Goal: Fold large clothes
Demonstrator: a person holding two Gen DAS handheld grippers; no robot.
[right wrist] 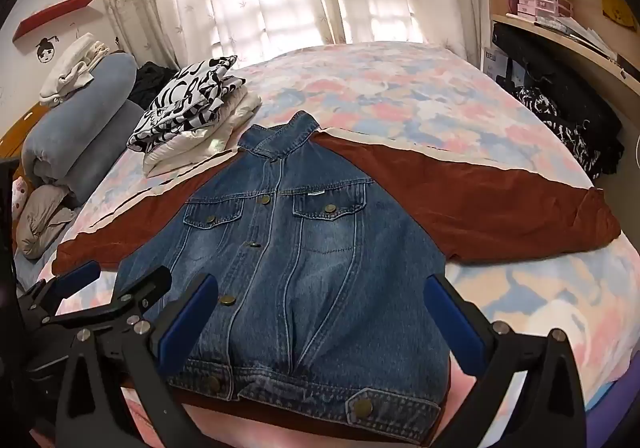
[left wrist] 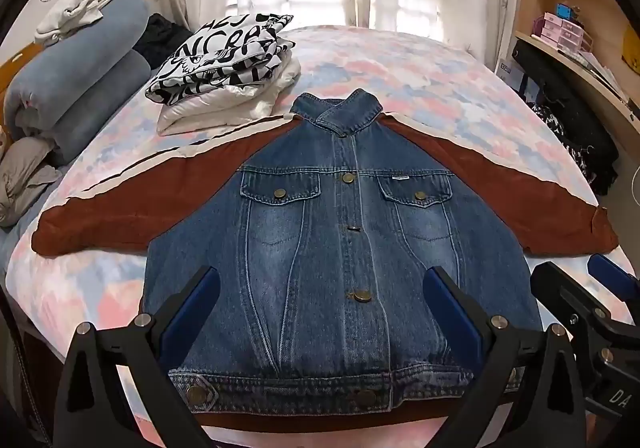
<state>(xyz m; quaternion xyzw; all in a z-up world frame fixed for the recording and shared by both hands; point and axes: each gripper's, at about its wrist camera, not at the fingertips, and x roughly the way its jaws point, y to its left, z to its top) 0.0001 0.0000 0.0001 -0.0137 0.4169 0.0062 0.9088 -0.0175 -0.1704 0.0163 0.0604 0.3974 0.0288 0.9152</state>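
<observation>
Left wrist view shows us a denim jacket [left wrist: 320, 232] laid flat and face up on the bed [left wrist: 400, 60], buttoned down the front, collar away from us and hem at the near edge of the mattress. Its rust-brown sleeves spread out to either side: the left sleeve [left wrist: 120, 208] towards the rolled blue bedding [left wrist: 80, 68], the right sleeve [left wrist: 520, 192] towards the shelving side of the room. Behind the left shoulder sits a stack of folded clothes [left wrist: 228, 76], just beside the collar but apart from it.

Our left hand-held gripper [left wrist: 320, 312] hangs above the lower front of the jacket with its blue-padded fingers spread wide and nothing between them. Our right hand-held gripper [right wrist: 320, 312] is likewise spread and empty, over the jacket's right half near the hem. We cannot tell whether either pad touches the cloth.

We judge that no fold has been made yet. Denim of this kind should be fairly heavy and stiff; it will hold a crease but resist a thin pinch, especially at the doubled hem band and the button placket. The sleeves look softer and lighter, so we would take each near its cuff or mid-length and carry it across the chest first. For the body, we would grip the hem corners, clear of the metal buttons, which could slip from the pads.
</observation>
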